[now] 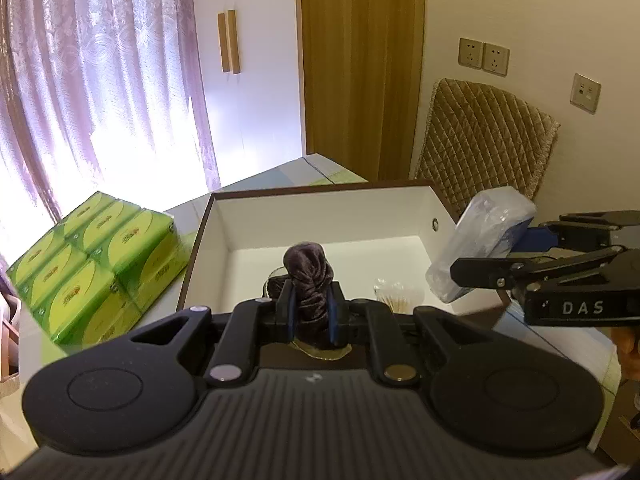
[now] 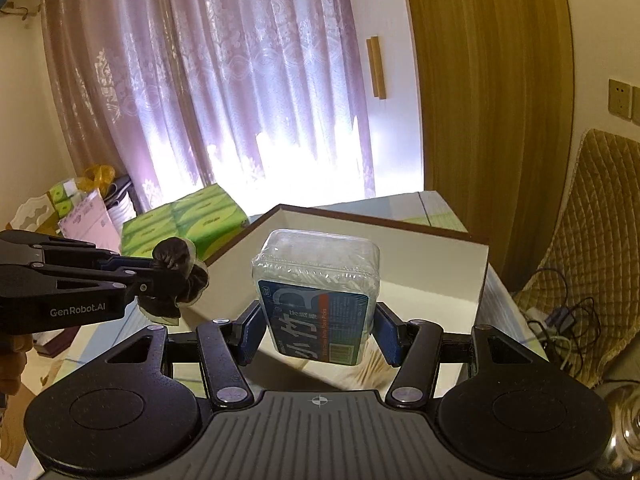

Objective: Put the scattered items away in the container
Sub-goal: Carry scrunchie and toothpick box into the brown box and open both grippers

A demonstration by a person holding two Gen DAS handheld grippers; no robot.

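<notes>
Left gripper (image 1: 313, 312) is clenched on a dark velvet scrunchie (image 1: 310, 280), blue pads squeezing the bunched fabric from both sides, most of it sticking up above the fingertips. Right gripper (image 2: 318, 330) is grasping a clear plastic box of floss picks (image 2: 316, 292), pads pressed on its two lower sides, box upright with the blue label facing the camera. Both grippers are held up in the air at the near edge of the container (image 1: 424, 208), a white open box with a dark brown rim sitting on the table (image 2: 436, 204). Scrunchie hangs over the container's near left part, floss pick box at its near right corner; neither touches the container. In the left wrist view the floss pick box shows at the right, tilted, with the right gripper's black fingers around it. In the right wrist view the left gripper shows at the left with the scrunchie at its tip. A small clear tub of toothpicks (image 1: 394, 292) shows just right of the left gripper's fingers, low down; cannot tell if it lies inside the container. Green multipack of tissues (image 1: 96, 264) sits on the table just left of the container. Quilted brown chair back (image 1: 488, 140) stands behind the container's far right corner. Purple curtains (image 2: 224, 80) hang behind.
</notes>
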